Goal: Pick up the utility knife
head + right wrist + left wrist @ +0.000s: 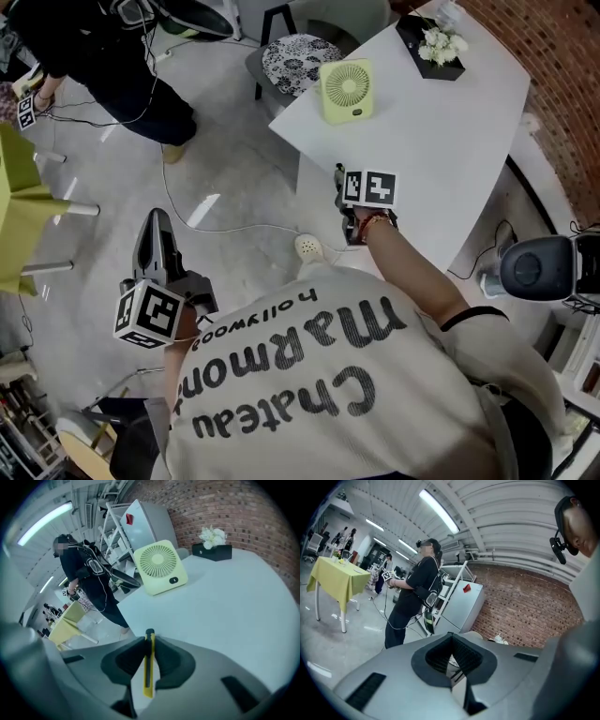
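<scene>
The utility knife (149, 667), yellow with a black tip, stands lengthwise between the jaws of my right gripper (149, 641), which is shut on it above the near edge of the white table (225, 597). In the head view the right gripper (342, 187) hangs over the table's (450, 122) near left edge, and the knife is hidden behind its marker cube. My left gripper (156, 225) is off to the left over the floor. Its jaws meet at the tips with nothing between them, as the left gripper view (451, 637) also shows.
A light green desk fan (347, 91) and a black box with white flowers (436, 42) stand on the table's far side. A person in black (112, 66) stands at the upper left near a yellow table (19, 216). A cable and a white puck (307, 247) lie on the floor.
</scene>
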A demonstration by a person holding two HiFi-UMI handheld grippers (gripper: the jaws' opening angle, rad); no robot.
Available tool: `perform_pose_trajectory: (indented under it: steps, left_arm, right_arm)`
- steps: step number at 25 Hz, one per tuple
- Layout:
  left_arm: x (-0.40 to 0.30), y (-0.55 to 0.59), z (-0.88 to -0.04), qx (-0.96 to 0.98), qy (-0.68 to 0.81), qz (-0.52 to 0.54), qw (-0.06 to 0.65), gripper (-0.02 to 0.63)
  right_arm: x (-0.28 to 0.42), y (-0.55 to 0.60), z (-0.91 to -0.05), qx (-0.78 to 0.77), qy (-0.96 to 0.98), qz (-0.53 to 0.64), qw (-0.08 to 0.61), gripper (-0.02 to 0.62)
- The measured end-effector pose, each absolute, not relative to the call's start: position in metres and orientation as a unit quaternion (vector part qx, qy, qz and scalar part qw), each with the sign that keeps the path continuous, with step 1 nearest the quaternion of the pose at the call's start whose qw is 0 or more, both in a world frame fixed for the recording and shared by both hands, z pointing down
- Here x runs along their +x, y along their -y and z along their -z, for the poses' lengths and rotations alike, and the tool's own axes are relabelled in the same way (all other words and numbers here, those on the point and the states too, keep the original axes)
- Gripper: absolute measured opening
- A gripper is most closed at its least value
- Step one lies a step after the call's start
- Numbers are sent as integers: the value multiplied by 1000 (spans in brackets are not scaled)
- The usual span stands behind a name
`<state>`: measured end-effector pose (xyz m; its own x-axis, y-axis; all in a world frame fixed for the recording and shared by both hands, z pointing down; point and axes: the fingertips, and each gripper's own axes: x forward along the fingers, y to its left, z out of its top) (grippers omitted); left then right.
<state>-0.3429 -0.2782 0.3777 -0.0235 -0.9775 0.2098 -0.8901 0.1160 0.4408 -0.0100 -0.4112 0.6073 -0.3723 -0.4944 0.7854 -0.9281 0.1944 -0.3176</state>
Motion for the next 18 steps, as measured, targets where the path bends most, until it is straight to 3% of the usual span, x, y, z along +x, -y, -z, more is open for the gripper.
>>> perform_pose_trajectory:
  steps: [18]
  left_arm:
    - [-326,228,-361,701,672,96,217,0]
  right_arm:
    - [-38,357,-502,487,767,-399,124,67]
